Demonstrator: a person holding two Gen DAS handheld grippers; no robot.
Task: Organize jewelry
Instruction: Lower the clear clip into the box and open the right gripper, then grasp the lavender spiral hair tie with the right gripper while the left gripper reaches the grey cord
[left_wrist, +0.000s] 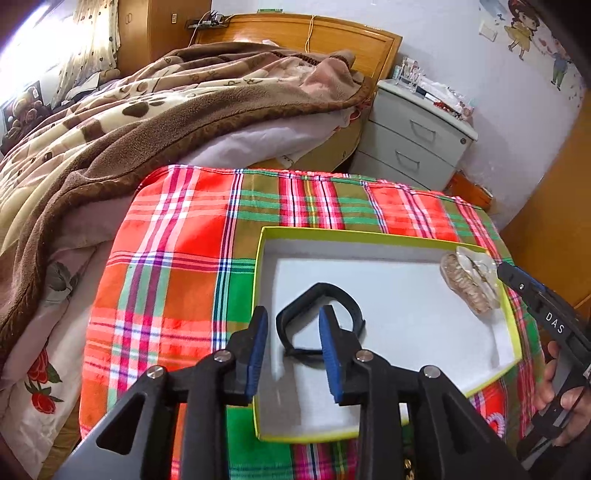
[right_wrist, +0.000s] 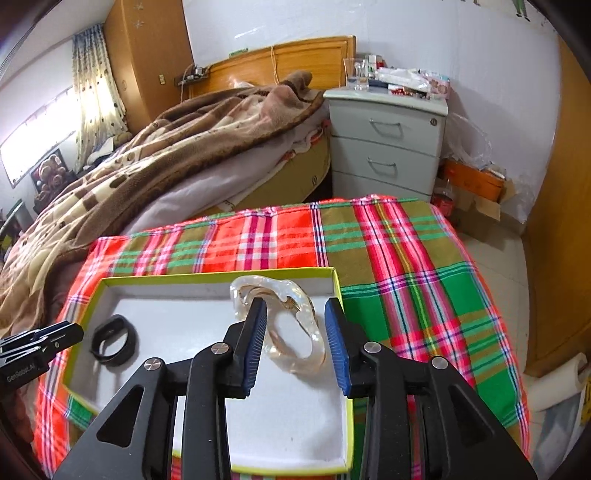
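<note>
1. My left gripper has its jaws released, and the black band lies in the tray partly between the blue pads, with no pad pressing on it.
2. My right gripper is also released; the pearly translucent bracelet lies between its jaws, apart from the right pad, while the left pad hides part of its rim, so I cannot tell if they touch.
3. Both pieces rest on the white lining of the green-edged tray, the band toward its left side and the bracelet at its far right corner.
4. Under and beyond the jaws, the plaid cloth covers the bench.
5. Farther out I see the bed with a brown blanket and a pale nightstand against the wall.
</note>
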